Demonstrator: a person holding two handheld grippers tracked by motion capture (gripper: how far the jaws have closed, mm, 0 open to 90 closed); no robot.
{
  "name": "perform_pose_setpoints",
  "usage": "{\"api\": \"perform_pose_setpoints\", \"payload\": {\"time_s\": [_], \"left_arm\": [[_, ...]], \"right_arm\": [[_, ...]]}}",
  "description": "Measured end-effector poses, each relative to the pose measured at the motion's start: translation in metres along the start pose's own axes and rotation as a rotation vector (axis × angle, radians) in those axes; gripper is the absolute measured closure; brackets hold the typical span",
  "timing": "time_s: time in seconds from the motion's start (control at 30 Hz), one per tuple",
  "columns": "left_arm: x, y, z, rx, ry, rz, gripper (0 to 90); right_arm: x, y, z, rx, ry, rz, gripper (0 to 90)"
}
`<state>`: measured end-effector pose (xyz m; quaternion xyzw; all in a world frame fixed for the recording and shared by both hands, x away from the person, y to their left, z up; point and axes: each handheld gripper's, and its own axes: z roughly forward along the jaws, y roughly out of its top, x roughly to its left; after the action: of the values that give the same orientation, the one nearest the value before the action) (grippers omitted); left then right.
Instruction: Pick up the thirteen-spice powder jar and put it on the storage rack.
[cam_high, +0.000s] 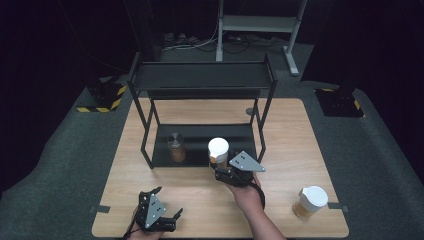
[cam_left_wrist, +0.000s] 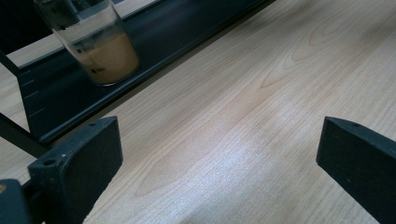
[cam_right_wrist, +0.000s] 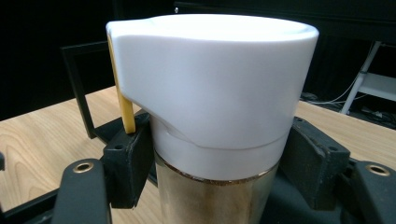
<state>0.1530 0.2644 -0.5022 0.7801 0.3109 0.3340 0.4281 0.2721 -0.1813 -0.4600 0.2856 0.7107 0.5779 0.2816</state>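
My right gripper (cam_high: 219, 166) is shut on a white-lidded cup (cam_high: 218, 150) of brown liquid, held at the front edge of the black shelf's lower tray (cam_high: 200, 135). In the right gripper view the cup (cam_right_wrist: 212, 107) fills the space between both jaws, with its lid above them. A lidless glass (cam_high: 176, 146) of brown liquid stands on the tray's left part; in the left gripper view the same glass (cam_left_wrist: 98, 46) is at upper left. My left gripper (cam_high: 167, 202) rests open near the table's front left, and the left gripper (cam_left_wrist: 219, 154) has only bare wood between its jaws.
A second white-lidded cup (cam_high: 310, 201) stands at the table's front right corner. The black two-level shelf (cam_high: 200, 75) occupies the table's back middle, its legs at the tray corners. A white stand (cam_high: 260, 22) is on the floor behind the table.
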Motion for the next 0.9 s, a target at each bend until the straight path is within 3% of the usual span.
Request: {"api": "perform_pose_setpoints", "payload": {"time_s": [0.9], "left_arm": [[0.001, -0.002, -0.001, -0.012, -0.002, -0.001, 0.8]], "right_arm": [[0.000, 0.009, 0.034, 0.003, -0.040, 0.012, 30.0]]}}
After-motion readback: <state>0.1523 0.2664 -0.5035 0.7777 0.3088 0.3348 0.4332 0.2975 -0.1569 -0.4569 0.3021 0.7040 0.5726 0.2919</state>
